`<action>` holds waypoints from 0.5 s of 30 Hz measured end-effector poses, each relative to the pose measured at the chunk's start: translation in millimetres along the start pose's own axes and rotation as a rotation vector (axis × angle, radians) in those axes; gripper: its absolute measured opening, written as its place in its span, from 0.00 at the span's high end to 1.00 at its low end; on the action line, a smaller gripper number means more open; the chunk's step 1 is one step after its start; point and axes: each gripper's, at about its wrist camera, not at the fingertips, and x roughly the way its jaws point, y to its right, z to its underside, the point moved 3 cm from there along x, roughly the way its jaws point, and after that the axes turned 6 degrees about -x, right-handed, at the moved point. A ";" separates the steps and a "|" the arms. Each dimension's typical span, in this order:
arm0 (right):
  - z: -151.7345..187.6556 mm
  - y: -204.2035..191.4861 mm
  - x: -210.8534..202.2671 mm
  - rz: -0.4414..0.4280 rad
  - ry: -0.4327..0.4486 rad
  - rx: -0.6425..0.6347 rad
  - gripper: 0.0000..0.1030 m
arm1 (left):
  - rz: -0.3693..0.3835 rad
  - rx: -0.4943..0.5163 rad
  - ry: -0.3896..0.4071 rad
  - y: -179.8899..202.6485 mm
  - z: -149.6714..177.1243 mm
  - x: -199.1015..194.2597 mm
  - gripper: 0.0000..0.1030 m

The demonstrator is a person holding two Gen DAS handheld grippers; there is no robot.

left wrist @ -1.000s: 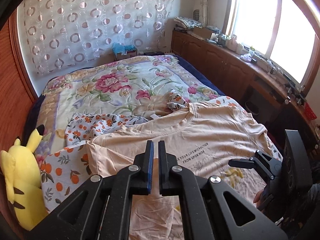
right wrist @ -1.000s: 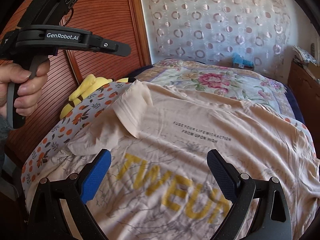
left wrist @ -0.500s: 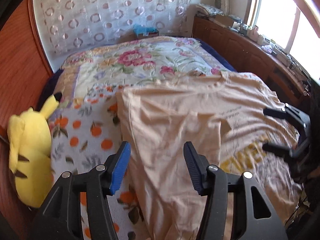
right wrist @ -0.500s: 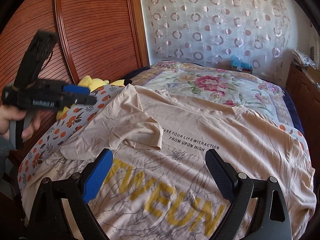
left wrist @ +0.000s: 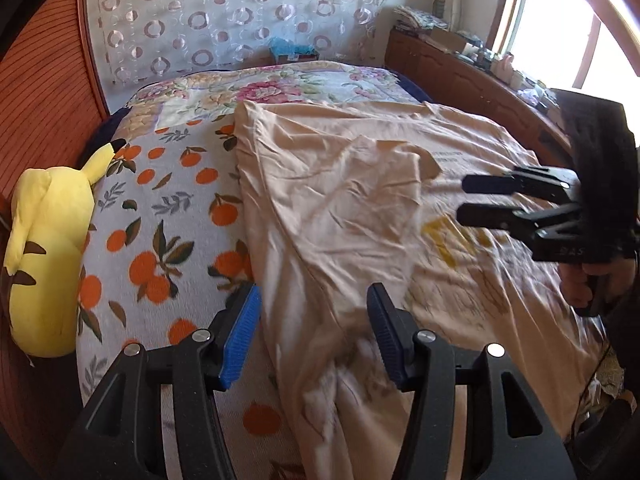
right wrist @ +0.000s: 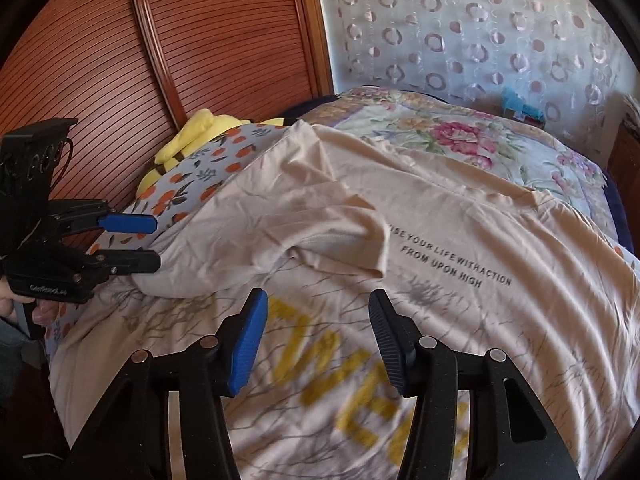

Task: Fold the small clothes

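Since a sec ago the left gripper (left wrist: 314,338) has let go of the sleeve (left wrist: 384,176) and dropped lower over the shirt's left edge; its jaws were pinched shut then and now stand about half apart w/ nothing pressed between them, cloth only lying below. Right gripper (right wrist: 316,340) was spread wide before; its jaws are closing now, roughly half gap, hovering above the yellow print, no fabric caught between the pads.

Pose: both tilt steeply down toward the bed. Left one seen from the right wrist view sits at the shirt's near-left edge, fingers level, a hand (right wrist: 24,308) wrapped on its black grip. Right one seen from the left wrist view points across the shirt, a hand (left wrist: 592,280) under its handle.

T-shirt (right wrist: 460,216): thin peach knit, soft and wrinkled, spread front-up over the near half of the bed. Left sleeve lies folded inward onto the chest, its hem just beside the small black lettering. Big yellow letters and grey branch-like lines lower on the front.

Under it: white sheet w/ orange fruit print (left wrist: 168,216), then a floral quilt (left wrist: 288,84) further back. Yellow plush toy (left wrist: 44,252), rounded, brown stripes, lies at the bed's left edge against a ribbed reddish wood panel (right wrist: 200,36). Sheer curtain w/ ring pattern (left wrist: 224,12) behind
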 end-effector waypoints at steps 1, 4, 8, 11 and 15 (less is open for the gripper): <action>0.5 -0.3 -0.4 0.006 -0.001 -0.002 0.47 | -0.004 0.016 -0.002 3.7 4.7 -2.7 0.46; 2.6 1.6 -4.9 0.036 -0.002 -0.013 0.47 | -0.031 0.060 -0.019 11.8 15.6 -4.7 0.46; 4.5 -5.1 -6.6 0.037 -0.001 -0.017 0.47 | -0.113 0.111 -0.045 11.7 24.9 1.3 0.46; 6.3 -10.9 -10.8 0.036 0.004 -0.015 0.47 | -0.142 0.103 -0.038 6.3 18.7 8.0 0.46; 9.9 -8.4 -16.7 0.043 0.009 -0.011 0.47 | -0.146 0.128 -0.015 14.5 3.8 15.9 0.46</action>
